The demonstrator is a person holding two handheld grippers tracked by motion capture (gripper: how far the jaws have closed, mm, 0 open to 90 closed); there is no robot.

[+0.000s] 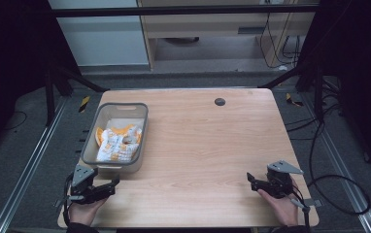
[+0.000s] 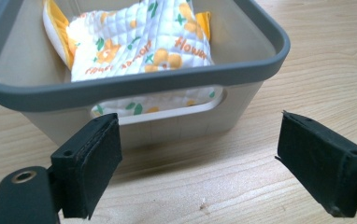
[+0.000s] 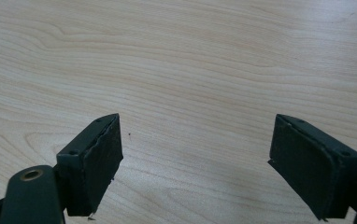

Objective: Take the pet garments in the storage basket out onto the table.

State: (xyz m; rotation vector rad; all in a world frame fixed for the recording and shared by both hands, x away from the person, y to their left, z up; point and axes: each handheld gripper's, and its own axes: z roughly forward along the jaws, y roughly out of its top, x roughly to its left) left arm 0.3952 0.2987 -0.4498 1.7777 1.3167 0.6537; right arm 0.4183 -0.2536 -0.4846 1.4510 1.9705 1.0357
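So, your bench (image 1: 203,141) is mostly bare wood, with just a small dark round spot (image 1: 219,101) near the far edge and nothing between your two hands. The grey bin (image 1: 92,141) sits along the left edge, closer to the near-left corner. It holds a crumpled white quilted cloth (image 1: 118,143) with orange flowers and green bits, peeking through the handle cutout too. Your left gripper (image 1: 111,185) hovers just in front of the bin's near wall, jaws spread wide, gripping nothing. Your right gripper (image 1: 250,180) sits at the near-right corner, also spread wide over bare wood.
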